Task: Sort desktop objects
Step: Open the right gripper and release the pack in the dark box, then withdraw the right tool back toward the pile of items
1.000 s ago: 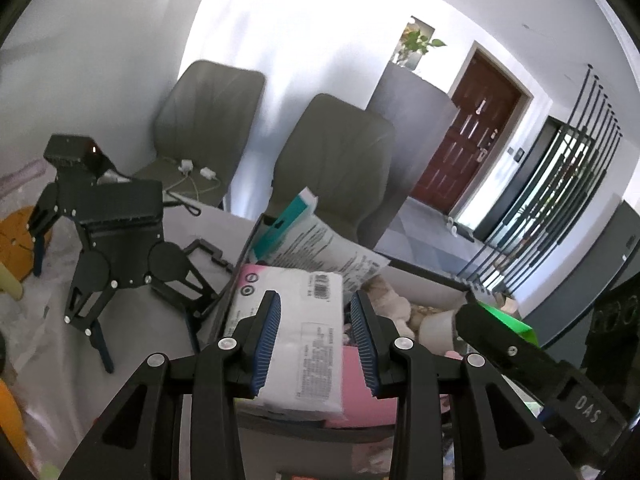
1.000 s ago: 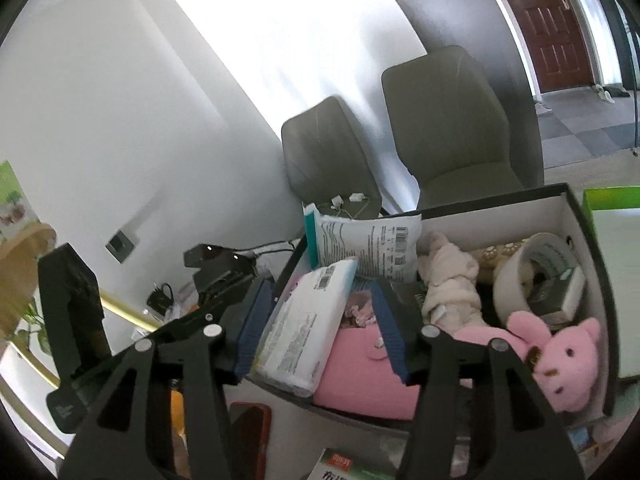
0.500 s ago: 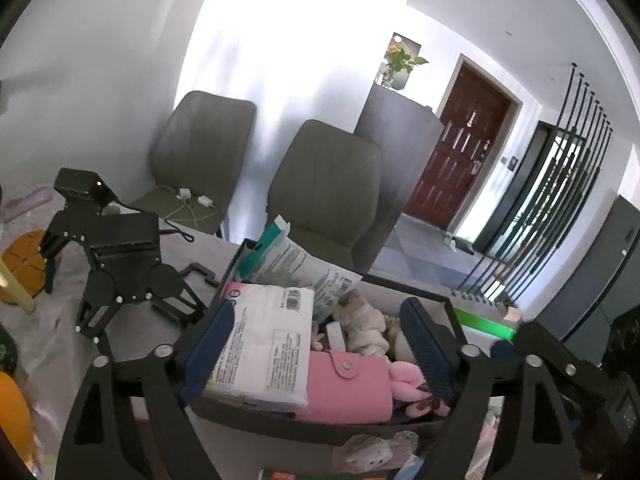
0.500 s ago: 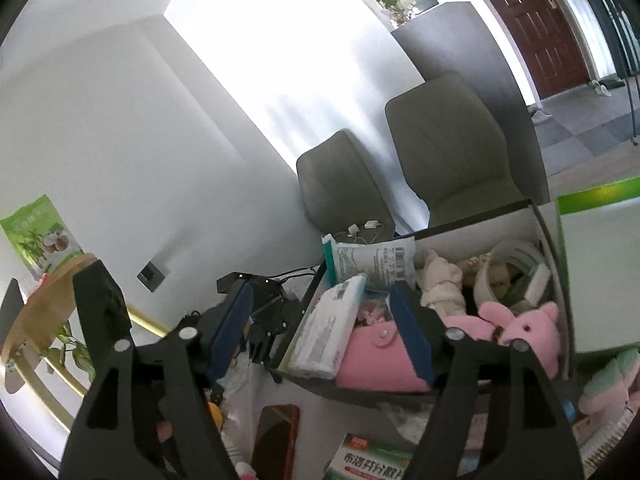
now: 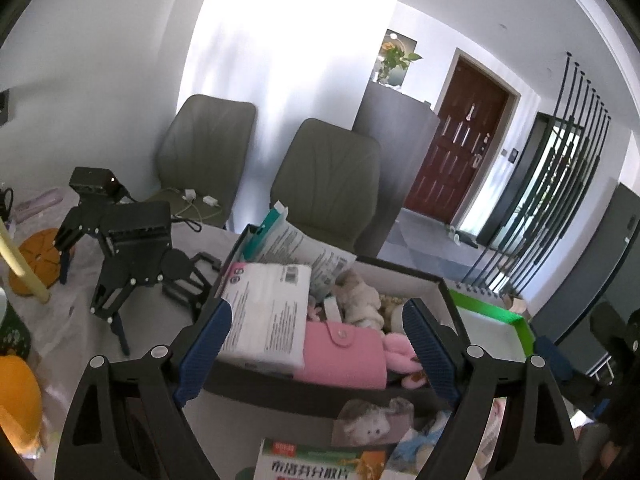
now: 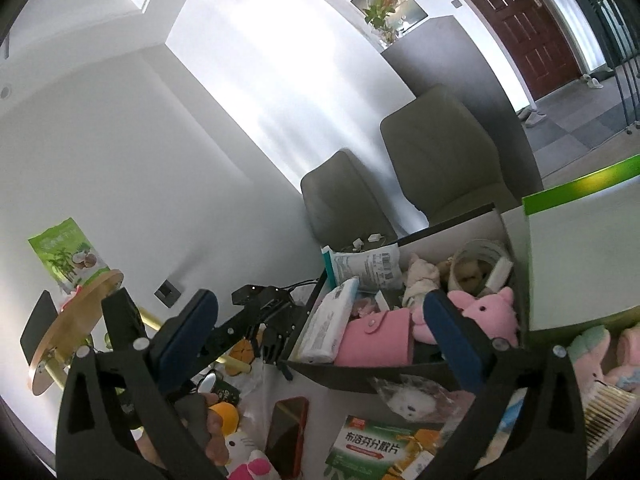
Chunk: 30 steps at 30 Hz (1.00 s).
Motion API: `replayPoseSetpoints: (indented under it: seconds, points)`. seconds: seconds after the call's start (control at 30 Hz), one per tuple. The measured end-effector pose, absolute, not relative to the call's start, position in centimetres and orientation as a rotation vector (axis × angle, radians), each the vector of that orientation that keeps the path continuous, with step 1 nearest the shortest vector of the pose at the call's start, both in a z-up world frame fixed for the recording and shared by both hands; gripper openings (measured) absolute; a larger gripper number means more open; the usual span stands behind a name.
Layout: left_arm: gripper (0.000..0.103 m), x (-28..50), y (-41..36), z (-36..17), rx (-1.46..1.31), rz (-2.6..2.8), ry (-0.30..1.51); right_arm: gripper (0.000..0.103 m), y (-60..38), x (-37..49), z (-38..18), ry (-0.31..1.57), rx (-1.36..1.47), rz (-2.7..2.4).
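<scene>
A dark-rimmed box (image 5: 280, 388) (image 6: 360, 376) holds a white tissue pack (image 5: 266, 320) (image 6: 328, 330) at its left end. Beside the pack lie a pink wallet (image 5: 344, 354) (image 6: 378, 338) and a pink plush pig (image 6: 486, 314). My left gripper (image 5: 316, 350) hovers just in front of the box, open, its pads touching nothing. My right gripper (image 6: 320, 344) is also short of the box. Its jaws are opening, with nothing gripped between them.
In front of the box lie a green medicine carton (image 5: 320, 460) (image 6: 376, 444), a red phone (image 6: 286, 436) and soft toys (image 6: 244, 456). A black gripper device (image 5: 128, 248) stands left of the box and a green-edged white lid (image 6: 580, 260) right of it. Two grey chairs (image 5: 328, 184) stand behind.
Both grippers' jaws have spread wide from around the white pack and drawn back from the box. The pack now lies in the box's left end.
</scene>
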<state>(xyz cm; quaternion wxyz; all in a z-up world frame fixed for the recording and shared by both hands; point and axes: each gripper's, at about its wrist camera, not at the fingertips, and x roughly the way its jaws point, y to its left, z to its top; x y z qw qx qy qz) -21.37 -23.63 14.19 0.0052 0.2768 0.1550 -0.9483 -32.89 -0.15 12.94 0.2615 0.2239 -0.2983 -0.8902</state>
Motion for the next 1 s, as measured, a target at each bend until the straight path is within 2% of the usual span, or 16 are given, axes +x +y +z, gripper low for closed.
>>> replayPoseSetpoints:
  seconds: [0.47,0.73,1.0]
  points:
    - [0.088,-16.4,-21.9,15.4,0.783,-2.990,0.477,0.103,6.7,-27.4,13.7,-0.849,0.574,-2.473]
    - [0.088,-15.1,-17.7,15.5,0.813,-3.040,0.353,0.103,11.2,-24.6,14.4,-0.877,0.525,-2.520]
    - [0.088,-13.2,-15.5,15.3,0.825,-3.029,0.325,0.103,13.2,-22.4,14.9,-0.880,0.513,-2.520]
